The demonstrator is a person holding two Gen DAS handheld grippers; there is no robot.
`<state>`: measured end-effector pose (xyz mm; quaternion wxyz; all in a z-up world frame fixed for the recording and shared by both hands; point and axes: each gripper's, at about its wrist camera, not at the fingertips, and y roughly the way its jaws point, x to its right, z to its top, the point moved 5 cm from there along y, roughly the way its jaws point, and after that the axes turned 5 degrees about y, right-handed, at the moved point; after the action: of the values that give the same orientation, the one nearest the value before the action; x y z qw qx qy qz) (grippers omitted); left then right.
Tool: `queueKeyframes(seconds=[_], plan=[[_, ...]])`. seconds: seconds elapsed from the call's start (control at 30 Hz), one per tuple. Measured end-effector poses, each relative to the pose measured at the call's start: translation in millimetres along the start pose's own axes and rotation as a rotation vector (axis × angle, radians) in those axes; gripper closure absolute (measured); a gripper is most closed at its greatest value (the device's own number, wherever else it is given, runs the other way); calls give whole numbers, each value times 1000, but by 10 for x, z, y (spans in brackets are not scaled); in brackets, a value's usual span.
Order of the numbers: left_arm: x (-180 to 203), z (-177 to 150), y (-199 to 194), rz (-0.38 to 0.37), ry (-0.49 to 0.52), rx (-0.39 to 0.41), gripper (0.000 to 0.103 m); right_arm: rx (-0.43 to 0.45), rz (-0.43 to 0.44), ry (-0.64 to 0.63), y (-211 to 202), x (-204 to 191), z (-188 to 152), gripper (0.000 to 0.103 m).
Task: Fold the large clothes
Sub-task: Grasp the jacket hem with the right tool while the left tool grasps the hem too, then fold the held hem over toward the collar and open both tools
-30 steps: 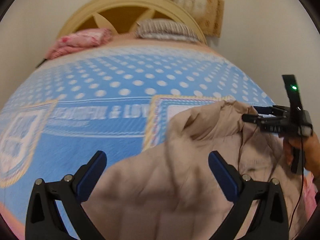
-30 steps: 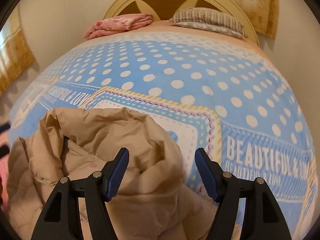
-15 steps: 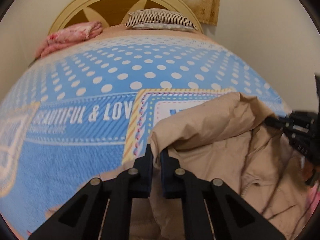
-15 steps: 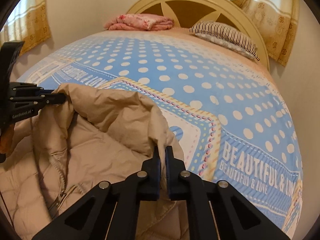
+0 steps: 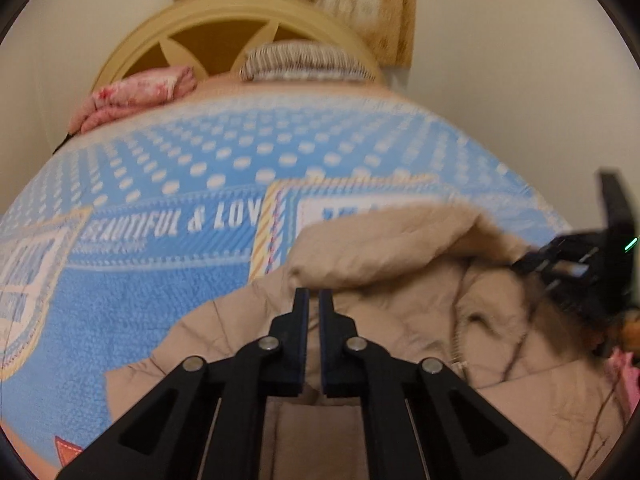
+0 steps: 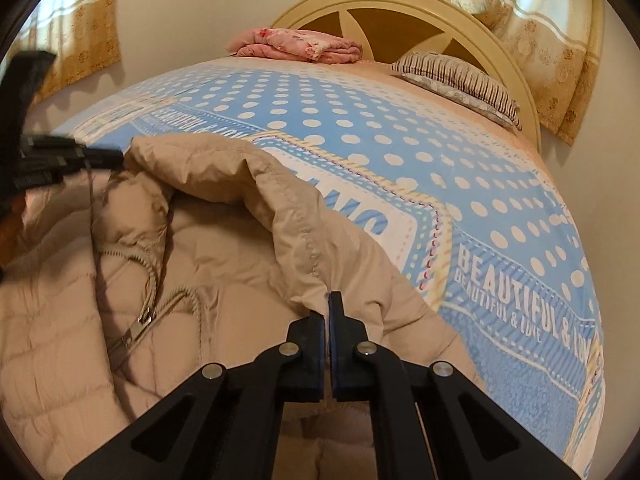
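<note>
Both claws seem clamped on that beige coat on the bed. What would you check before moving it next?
1. Left claw shut on the beige coat: ok.
2. Right claw shut on the coat's hem edge: ok.
3. Held edge lifted between the claws: ok.
4. Zipper closed: not ok, it lies open.
5. Blue dotted bedspread free ahead: ok.
6. Grip depth on fabric: cannot tell.

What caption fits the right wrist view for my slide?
Right gripper and left gripper both shut on the edge of the beige quilted jacket, lifting it over the blue polka-dot blanket.
</note>
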<state>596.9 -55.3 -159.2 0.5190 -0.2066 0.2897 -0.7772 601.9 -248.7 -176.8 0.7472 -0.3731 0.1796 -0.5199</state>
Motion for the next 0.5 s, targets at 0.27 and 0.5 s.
queueKeyframes(seconds=[0.27, 0.5], plan=[[158, 704, 215, 90, 11, 93, 29, -4, -14, -18, 58, -3, -89, 103], [308, 311, 839, 135, -7, -131, 33, -8, -31, -39, 5, 66, -166, 103]])
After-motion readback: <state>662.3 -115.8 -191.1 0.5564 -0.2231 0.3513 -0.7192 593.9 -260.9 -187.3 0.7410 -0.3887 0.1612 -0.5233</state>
